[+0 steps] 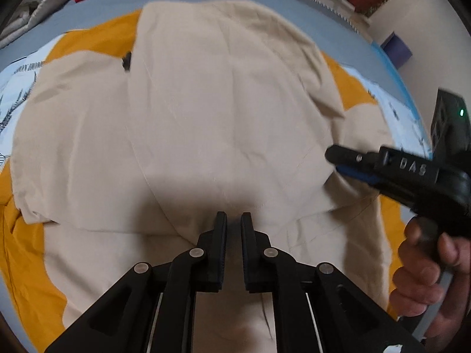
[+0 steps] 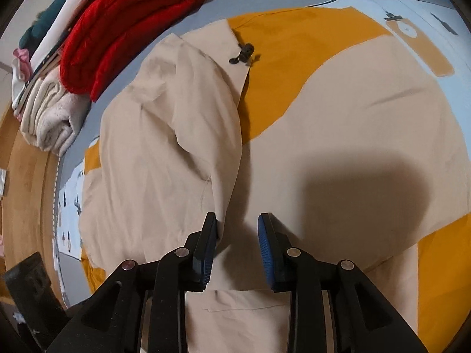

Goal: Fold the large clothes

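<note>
Left hand-held gripper (image 1: pixel 234 220) hovering low-centre in left wrist view over beige garment (image 1: pixel 191 111), jaws nearly pressed together, thin gap only, no cloth visibly pinched. Right hand-held gripper (image 2: pixel 238 229) sitting low-centre in its own view, jaws spread apart; folded edge of garment (image 2: pixel 182 135) brushing the left-side finger (image 2: pixel 206 235), blue pad (image 2: pixel 266 244) on the other side standing clear, so not clamping anything as far as visible. Same right hand-held gripper (image 1: pixel 334 158) also showing at right edge of left wrist view, tip just over the cloth, a hand (image 1: pixel 424 267) wrapped round its handle.

Garment lying spread across centre of both views on a yellow-and-beige sheet (image 1: pixel 88 41) w/ pale printed border, on a bed. Black toggle (image 2: pixel 244 53) showing at upper centre of right view, on garment's edge.

Progress, judging by layout: one side panel or sleeve already turned over onto the body, forming a long flap down left-centre of right view. Other side looking still flat in left wrist view, lower hem not brought up. Prob. early to mid fold; remaining: second side in, then halving lengthwise, smoothing wrinkles.

Red knit (image 2: pixel 129 20) and cream bundle (image 2: pixel 50 120) stacked upper left of right view, looking already folded.
</note>
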`<state>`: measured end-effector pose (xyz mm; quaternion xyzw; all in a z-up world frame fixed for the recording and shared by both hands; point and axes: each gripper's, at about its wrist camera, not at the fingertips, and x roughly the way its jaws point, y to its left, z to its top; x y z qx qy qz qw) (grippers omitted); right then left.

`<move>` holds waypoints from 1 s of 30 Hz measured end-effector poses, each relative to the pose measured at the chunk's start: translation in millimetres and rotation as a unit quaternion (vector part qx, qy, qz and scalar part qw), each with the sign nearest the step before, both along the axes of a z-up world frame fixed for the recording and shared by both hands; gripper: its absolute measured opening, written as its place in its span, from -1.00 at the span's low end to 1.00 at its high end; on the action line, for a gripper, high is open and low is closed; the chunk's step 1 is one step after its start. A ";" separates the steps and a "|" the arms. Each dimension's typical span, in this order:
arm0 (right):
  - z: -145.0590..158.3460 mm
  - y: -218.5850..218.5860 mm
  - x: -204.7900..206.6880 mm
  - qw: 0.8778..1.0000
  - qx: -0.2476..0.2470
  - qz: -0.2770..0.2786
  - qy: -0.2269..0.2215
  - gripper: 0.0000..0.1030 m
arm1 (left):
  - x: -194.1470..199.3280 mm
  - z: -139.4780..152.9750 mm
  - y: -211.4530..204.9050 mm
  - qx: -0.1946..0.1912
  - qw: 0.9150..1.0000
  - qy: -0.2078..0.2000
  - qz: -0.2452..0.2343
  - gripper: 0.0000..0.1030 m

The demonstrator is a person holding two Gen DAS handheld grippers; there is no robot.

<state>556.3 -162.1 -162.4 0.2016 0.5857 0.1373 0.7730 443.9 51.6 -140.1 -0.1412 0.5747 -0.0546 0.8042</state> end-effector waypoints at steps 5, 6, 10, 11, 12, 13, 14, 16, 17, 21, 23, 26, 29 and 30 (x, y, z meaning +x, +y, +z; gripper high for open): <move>-2.4 -1.2 -2.4 1.000 -0.021 0.012 0.006 -0.41 | 4.2 -19.6 9.1 -0.005 0.999 0.038 0.028 -0.80; -3.3 -5.5 -3.8 1.000 -0.013 0.003 0.014 -0.42 | 3.9 -19.2 7.1 -0.008 0.999 0.042 0.028 -0.80; 32.1 -8.9 -9.0 0.998 -0.035 -0.013 -0.047 -0.42 | -5.2 16.2 8.4 0.000 0.999 -0.001 0.032 -0.80; 43.6 -10.1 -11.5 0.997 -0.040 -0.015 -0.068 -0.42 | -9.3 27.9 7.8 0.004 0.999 -0.016 0.032 -0.79; 62.5 -13.1 -15.2 0.994 -0.042 -0.019 -0.102 -0.42 | -14.5 35.6 9.0 0.006 0.999 -0.026 0.035 -0.79; 76.5 -15.9 -18.6 0.991 -0.041 -0.023 -0.125 -0.41 | -20.1 44.8 11.8 0.005 0.998 -0.038 0.040 -0.79; 87.0 -18.6 -22.2 0.989 -0.041 -0.026 -0.143 -0.42 | -24.1 52.5 11.1 0.004 0.998 -0.047 0.042 -0.79; 113.7 -24.4 -33.9 0.981 -0.047 -0.031 -0.186 -0.42 | -37.6 68.7 15.6 0.009 0.997 -0.066 0.041 -0.80; 126.2 -26.7 -41.2 0.977 -0.048 -0.031 -0.206 -0.42 | -45.8 75.9 19.0 0.013 0.996 -0.076 0.040 -0.80; 172.6 -42.6 -81.7 0.962 -0.042 -0.014 -0.268 -0.41 | -100.7 114.4 35.8 0.047 0.990 -0.135 0.022 -0.80; 192.2 -53.3 -107.4 0.954 -0.049 -0.002 -0.297 -0.42 | -123.5 125.0 47.9 0.056 0.986 -0.154 0.022 -0.79; 218.9 -85.4 -154.0 0.942 -0.069 -0.012 -0.328 -0.41 | -161.9 142.2 66.6 0.070 0.982 -0.172 0.041 -0.80; 237.8 -124.1 -197.7 0.941 -0.063 -0.052 -0.327 -0.41 | -200.7 151.7 83.5 0.069 0.978 -0.185 0.062 -0.80; 240.2 -136.5 -212.7 0.942 -0.061 -0.060 -0.326 -0.41 | -218.1 152.8 89.2 0.069 0.978 -0.187 0.067 -0.80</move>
